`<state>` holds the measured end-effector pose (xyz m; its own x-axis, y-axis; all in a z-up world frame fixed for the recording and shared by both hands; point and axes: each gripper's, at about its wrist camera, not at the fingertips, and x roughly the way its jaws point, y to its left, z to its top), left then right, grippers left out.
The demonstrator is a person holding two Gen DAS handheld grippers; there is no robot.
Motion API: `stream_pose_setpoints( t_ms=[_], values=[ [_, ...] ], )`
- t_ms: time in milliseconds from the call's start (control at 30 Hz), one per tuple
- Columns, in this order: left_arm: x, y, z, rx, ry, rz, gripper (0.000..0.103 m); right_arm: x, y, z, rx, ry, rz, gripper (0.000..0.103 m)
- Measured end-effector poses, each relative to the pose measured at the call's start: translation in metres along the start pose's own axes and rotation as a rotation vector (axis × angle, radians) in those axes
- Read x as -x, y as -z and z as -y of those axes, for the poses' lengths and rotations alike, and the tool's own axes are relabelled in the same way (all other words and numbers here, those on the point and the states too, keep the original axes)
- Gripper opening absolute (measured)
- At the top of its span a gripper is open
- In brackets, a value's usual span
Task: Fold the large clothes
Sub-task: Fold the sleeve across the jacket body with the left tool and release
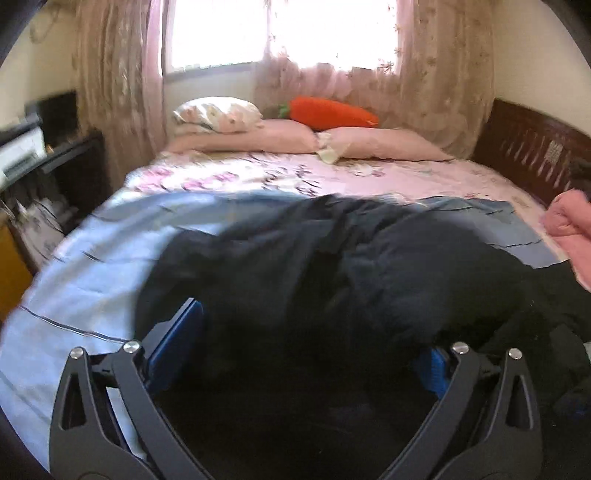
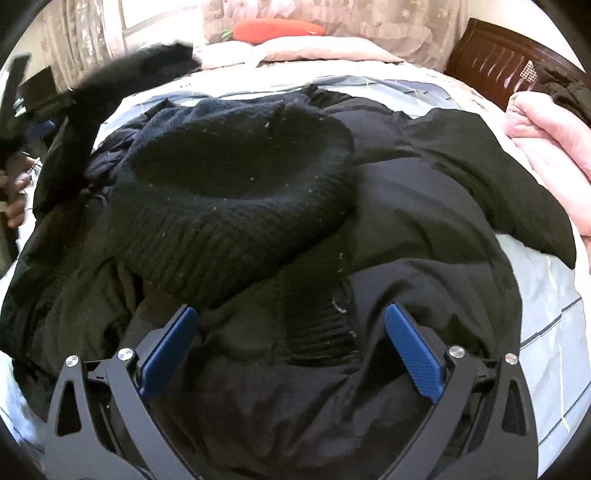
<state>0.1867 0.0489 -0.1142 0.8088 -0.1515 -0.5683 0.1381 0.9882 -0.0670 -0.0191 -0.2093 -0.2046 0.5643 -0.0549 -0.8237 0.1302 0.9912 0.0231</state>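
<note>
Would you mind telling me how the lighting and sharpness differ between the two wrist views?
Left wrist view: the window is blown out white, and the backlit black garment is smeared by motion blur, nearly featureless. Right wrist view: more even light, the knit sweater sharp enough to show ribbing and lint; only the raised black sleeve is blurred. Both show fisheye bending.

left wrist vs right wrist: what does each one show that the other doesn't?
Left wrist only: bright window, floral pillow, dark furniture beside the bed.
Right wrist only: ribbed black knit lying on the black garments, a hand at the left edge.
Both: carrot plush, pink blanket, dark headboard, light blue sheet, each view's own claw open over black fabric.
</note>
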Motion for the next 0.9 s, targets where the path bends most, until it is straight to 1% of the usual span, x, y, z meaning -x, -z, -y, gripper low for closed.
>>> stream_pose_setpoints(
  t_ms=[33, 67, 100, 167, 200, 233, 267, 300, 333, 367, 400, 433, 467, 500, 533, 567, 600, 633, 667, 700, 733, 767, 800, 833, 900],
  values=[
    [0.009, 0.016, 0.005, 0.010, 0.063, 0.014, 0.096, -0.002, 0.000, 0.002, -0.005, 0.009, -0.006, 0.102],
    [0.024, 0.023, 0.007, 0.011, 0.162, 0.042, 0.096, -0.003, 0.000, 0.003, -0.009, 0.019, -0.011, 0.102],
    [0.032, 0.038, 0.016, -0.001, 0.194, 0.049, 0.097, -0.003, 0.002, 0.004, -0.012, 0.028, -0.013, 0.102],
    [0.044, 0.050, 0.027, -0.071, 0.273, 0.030, 0.099, -0.006, 0.002, 0.008, -0.021, 0.041, -0.021, 0.102],
    [0.053, 0.054, 0.036, -0.148, 0.381, 0.006, 0.100, -0.009, 0.002, 0.011, -0.029, 0.054, -0.028, 0.102],
    [0.064, 0.056, 0.043, -0.212, 0.467, 0.005, 0.100, -0.011, 0.001, 0.013, -0.042, 0.065, -0.036, 0.102],
    [0.073, 0.055, 0.045, -0.248, 0.502, 0.024, 0.100, -0.011, 0.002, 0.014, -0.047, 0.064, -0.037, 0.102],
    [0.086, 0.051, 0.047, -0.275, 0.552, 0.054, 0.100, -0.011, 0.001, 0.015, -0.051, 0.062, -0.036, 0.102],
    [0.094, 0.045, 0.046, -0.278, 0.617, 0.060, 0.101, -0.011, 0.001, 0.015, -0.049, 0.061, -0.035, 0.102],
    [0.101, 0.041, 0.044, -0.272, 0.649, 0.070, 0.101, -0.012, 0.002, 0.015, -0.041, 0.064, -0.036, 0.102],
    [0.110, 0.032, 0.038, -0.249, 0.643, 0.124, 0.101, -0.013, 0.002, 0.014, -0.029, 0.074, -0.039, 0.102],
    [0.115, 0.025, 0.031, -0.215, 0.595, 0.168, 0.101, -0.014, 0.002, 0.013, -0.021, 0.081, -0.041, 0.102],
    [0.112, 0.016, 0.023, -0.164, 0.500, 0.193, 0.101, -0.014, 0.002, 0.013, -0.016, 0.084, -0.043, 0.102],
    [0.106, 0.010, 0.015, -0.115, 0.396, 0.196, 0.101, -0.014, 0.003, 0.012, -0.011, 0.086, -0.043, 0.102],
    [0.092, 0.004, 0.004, -0.054, 0.267, 0.181, 0.101, -0.015, 0.003, 0.012, -0.004, 0.089, -0.044, 0.102],
    [0.079, 0.001, -0.005, -0.006, 0.170, 0.156, 0.101, -0.015, 0.003, 0.012, -0.001, 0.092, -0.044, 0.102],
    [0.053, 0.000, -0.021, 0.068, 0.041, 0.106, 0.101, -0.015, 0.003, 0.011, 0.000, 0.093, -0.045, 0.102],
    [0.029, 0.002, -0.033, 0.123, -0.003, 0.066, 0.101, -0.015, 0.002, 0.012, -0.002, 0.092, -0.044, 0.102],
    [0.008, 0.007, -0.042, 0.163, 0.008, 0.030, 0.101, -0.016, 0.002, 0.012, -0.005, 0.090, -0.043, 0.102],
    [-0.022, 0.016, -0.050, 0.195, 0.032, -0.035, 0.101, -0.016, 0.002, 0.012, -0.010, 0.089, -0.043, 0.102],
    [-0.045, 0.027, -0.049, 0.194, 0.022, -0.083, 0.101, -0.017, 0.002, 0.012, -0.012, 0.090, -0.046, 0.102],
    [-0.055, 0.036, -0.044, 0.166, -0.007, -0.105, 0.101, -0.017, 0.003, 0.011, -0.009, 0.092, -0.046, 0.102],
    [-0.065, 0.046, -0.029, 0.083, -0.067, -0.115, 0.101, -0.017, 0.002, 0.009, -0.005, 0.095, -0.046, 0.102],
    [-0.068, 0.052, -0.013, -0.004, -0.123, -0.103, 0.101, -0.018, 0.003, 0.008, 0.002, 0.101, -0.047, 0.102],
    [-0.075, 0.062, 0.015, -0.124, -0.191, -0.083, 0.101, -0.019, 0.002, 0.005, 0.010, 0.117, -0.049, 0.102]
  ],
)
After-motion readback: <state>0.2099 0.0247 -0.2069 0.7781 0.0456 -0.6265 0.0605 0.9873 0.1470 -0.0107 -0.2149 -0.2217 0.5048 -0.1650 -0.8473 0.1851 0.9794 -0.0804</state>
